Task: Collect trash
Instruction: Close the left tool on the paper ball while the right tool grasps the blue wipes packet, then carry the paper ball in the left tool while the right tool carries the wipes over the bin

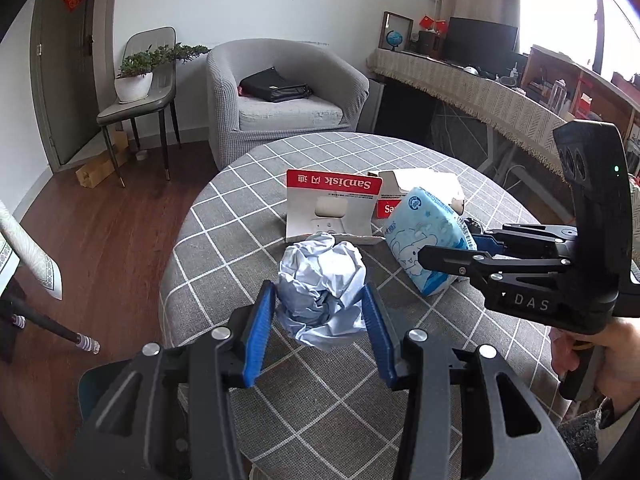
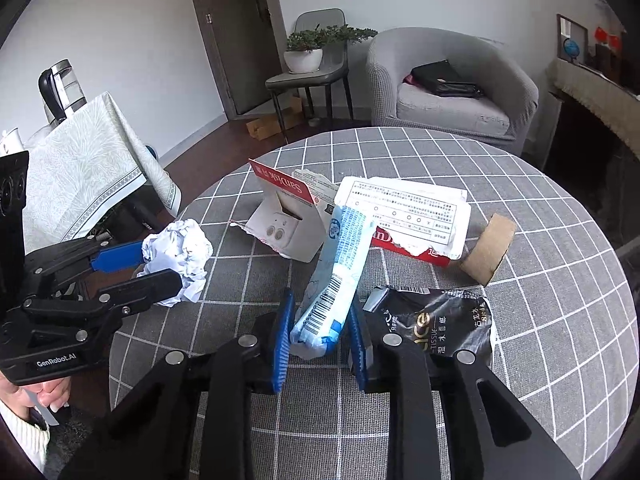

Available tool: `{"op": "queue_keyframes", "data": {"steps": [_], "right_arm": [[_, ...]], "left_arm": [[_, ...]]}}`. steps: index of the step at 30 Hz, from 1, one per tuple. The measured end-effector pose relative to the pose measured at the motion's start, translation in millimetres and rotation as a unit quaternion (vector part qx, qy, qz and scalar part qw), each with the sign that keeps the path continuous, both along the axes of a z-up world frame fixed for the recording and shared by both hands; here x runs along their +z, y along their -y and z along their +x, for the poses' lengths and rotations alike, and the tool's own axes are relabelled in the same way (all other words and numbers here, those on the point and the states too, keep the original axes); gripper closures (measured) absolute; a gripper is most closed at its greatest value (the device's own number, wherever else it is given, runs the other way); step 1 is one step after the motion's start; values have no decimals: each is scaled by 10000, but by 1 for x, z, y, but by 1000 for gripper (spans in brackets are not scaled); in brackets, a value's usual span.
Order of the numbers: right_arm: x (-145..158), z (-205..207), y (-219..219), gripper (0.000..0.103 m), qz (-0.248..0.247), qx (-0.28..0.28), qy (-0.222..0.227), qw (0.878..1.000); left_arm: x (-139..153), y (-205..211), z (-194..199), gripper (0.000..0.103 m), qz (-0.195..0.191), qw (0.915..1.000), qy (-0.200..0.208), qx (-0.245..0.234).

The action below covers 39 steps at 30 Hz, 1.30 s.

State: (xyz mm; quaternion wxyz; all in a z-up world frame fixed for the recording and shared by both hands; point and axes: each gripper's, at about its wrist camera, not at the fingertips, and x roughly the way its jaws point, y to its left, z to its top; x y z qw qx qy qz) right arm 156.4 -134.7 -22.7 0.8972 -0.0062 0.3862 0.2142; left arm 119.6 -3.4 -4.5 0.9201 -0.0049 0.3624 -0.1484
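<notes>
Trash sits scattered on the checked tablecloth; two pieces are already in your claws.

Near, lower centre of the right wrist view: your right gripper has its blue pads against both sides of the blue tissue packet, clenched on its lower end by the barcode. Only the tail is caught; the long upper part leans away toward the torn cartons. Risk: soft film buckles, and the packet may swing or slide out as you lift. Risk too: the black wet-tissue wrapper lies touching the right finger's outer side and could be dragged along or nudged off.

Near, lower centre of the left wrist view: your left gripper grasps the crumpled paper ball, pads pressed into its flanks, the ball bulging beyond the tips. Risk: springy paper gives way under the squeeze, and a grip low on the ball lets it roll forward and out.

Middle: both claws point downward at a slant over the table, side by side and near. Crossing paths would knock one load against the other.

Farther, centre frame: the red-and-white SanDisk card stands propped, the torn printed sheet lies on a red carton, and a cardboard scrap lies to the right. The packet's far end touches or overlaps these; lifting it may topple the card.

No bin shows in either view.
</notes>
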Motion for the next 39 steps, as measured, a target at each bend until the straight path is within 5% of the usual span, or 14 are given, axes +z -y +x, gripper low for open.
{"op": "queue_keyframes", "data": {"steps": [7,18,39], "right_arm": [[0,4,-8,91,-1,-75,53,10000],[28,-4,-17,91,-144,-172,636,9977],[35,3,-98,91,145,524,634,9965]], "left_arm": [[5,-10,-5,56,15,10000,40,43],[20,-40,-14,56,-44,9991,238,354],[-2,-128,-27,56,168,9944,8,1046]]}}
